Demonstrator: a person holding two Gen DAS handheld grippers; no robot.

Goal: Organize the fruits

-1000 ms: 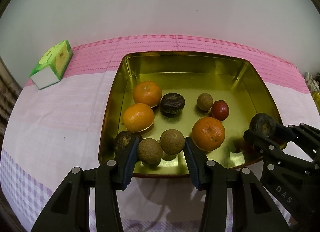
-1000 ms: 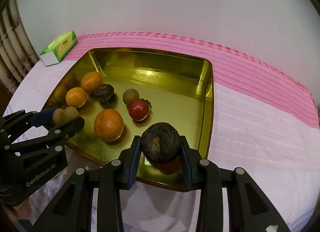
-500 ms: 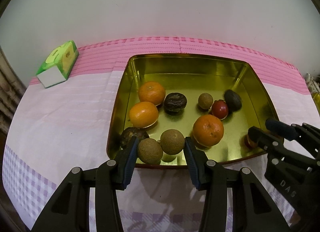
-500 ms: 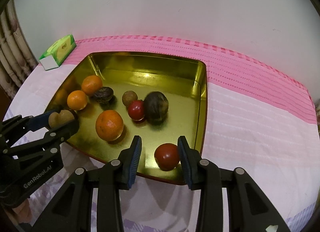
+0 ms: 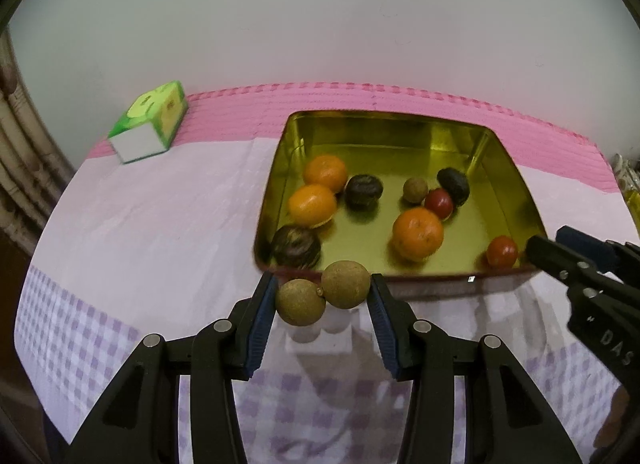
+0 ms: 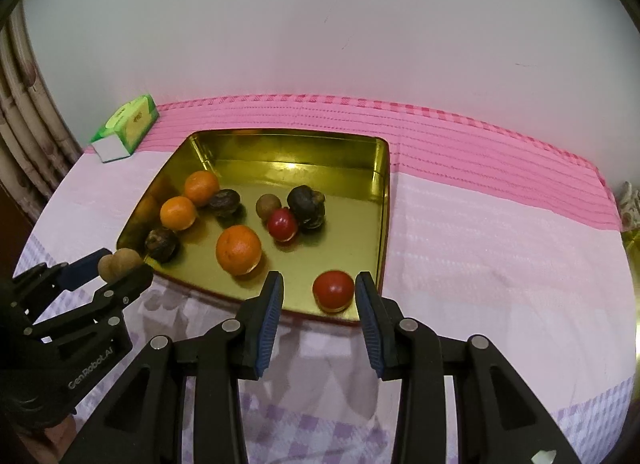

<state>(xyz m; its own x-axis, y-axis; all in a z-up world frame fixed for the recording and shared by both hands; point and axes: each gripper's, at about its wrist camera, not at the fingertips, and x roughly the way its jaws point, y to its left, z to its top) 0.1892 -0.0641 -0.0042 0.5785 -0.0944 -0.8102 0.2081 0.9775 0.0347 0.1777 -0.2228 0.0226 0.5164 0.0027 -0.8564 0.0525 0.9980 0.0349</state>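
Brown joined longan pair (image 5: 323, 296), pinched crosswise in my left gripper (image 5: 323, 306), hangs just outside the gold tin tray (image 5: 400, 128)'s near-left corner; my right gripper (image 6: 319, 306) gapes empty.

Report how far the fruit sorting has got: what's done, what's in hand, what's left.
Done: the gold tray already holds three oranges, three dark wrinkled fruits, one small brown fruit and two red ones, including the red fruit by its near edge. In hand: the left gripper is shut on two joined brown fruits, just outside the tray. The right gripper is open and empty. Left: placing that pair; no other loose fruit shows.
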